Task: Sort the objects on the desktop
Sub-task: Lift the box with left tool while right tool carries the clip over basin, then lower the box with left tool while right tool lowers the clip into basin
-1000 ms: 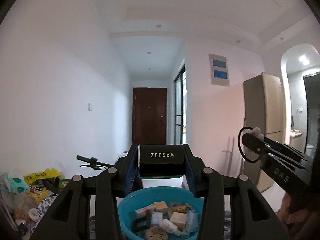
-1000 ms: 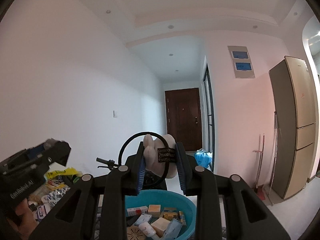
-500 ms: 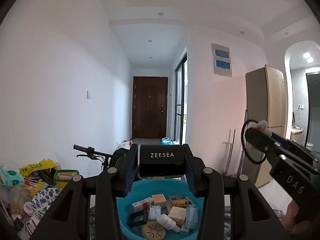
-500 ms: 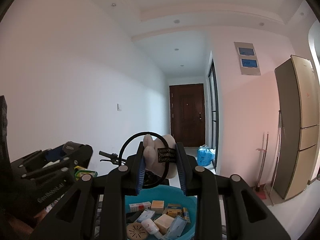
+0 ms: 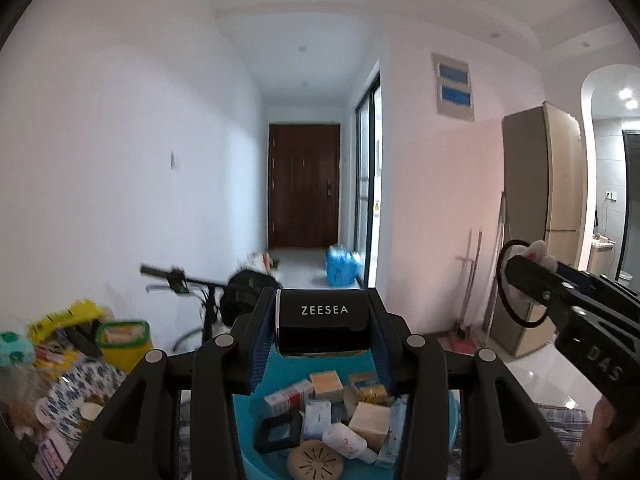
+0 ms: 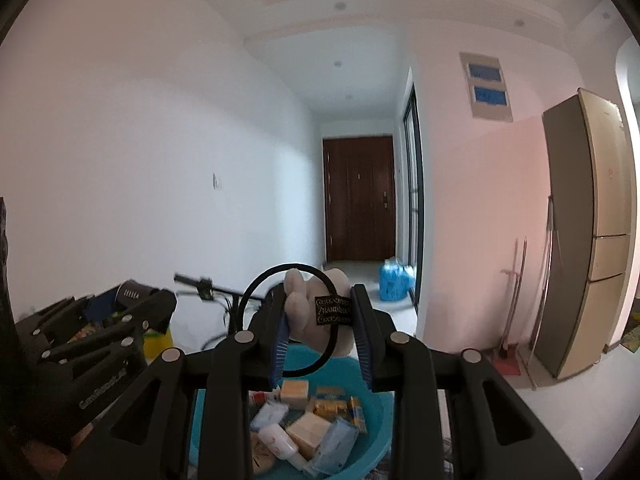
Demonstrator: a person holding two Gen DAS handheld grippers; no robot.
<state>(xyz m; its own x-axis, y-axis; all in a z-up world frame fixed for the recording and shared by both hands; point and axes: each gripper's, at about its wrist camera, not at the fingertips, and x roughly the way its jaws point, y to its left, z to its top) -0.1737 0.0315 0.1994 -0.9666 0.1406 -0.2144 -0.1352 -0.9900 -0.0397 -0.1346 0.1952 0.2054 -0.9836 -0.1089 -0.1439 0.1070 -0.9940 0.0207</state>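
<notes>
While both loads hang above the blue basin (image 5: 448, 412), the main risk is a drop that misses or bounces. The basin is the largest task item: a round, smooth plastic tub, already crowded with small cartons, a pale soap-like block, a white tube and a tan perforated disc. Its contents sit heaped, so anything released from this height could strike a hard carton edge and roll toward the rim.

Next in size, the left gripper (image 5: 323, 344) is clamped at a moderate width on a black box (image 5: 323, 322), glossy and rounded at its corners, with white lettering on its front face. The box sits directly over the basin's far side, and its slick faces against the ribbed blue pads could let it slide out early if the hand tilts further.

Smaller, the right gripper (image 6: 322, 320) is pinched narrowly on a plush hair tie (image 6: 316, 312): a soft, cream, fuzzy lump with a black woven label, threaded on a thin black elastic loop. It hangs over the basin's near edge. The loop dangles on the left of the fingers, and, judging by that, it could snag on a jaw when the pads part, so the piece would hang there rather than fall.

Beside the basin on the left lies a loose clutter (image 5: 68, 364) of packets and a patterned plate, where a stray item could be lost.
</notes>
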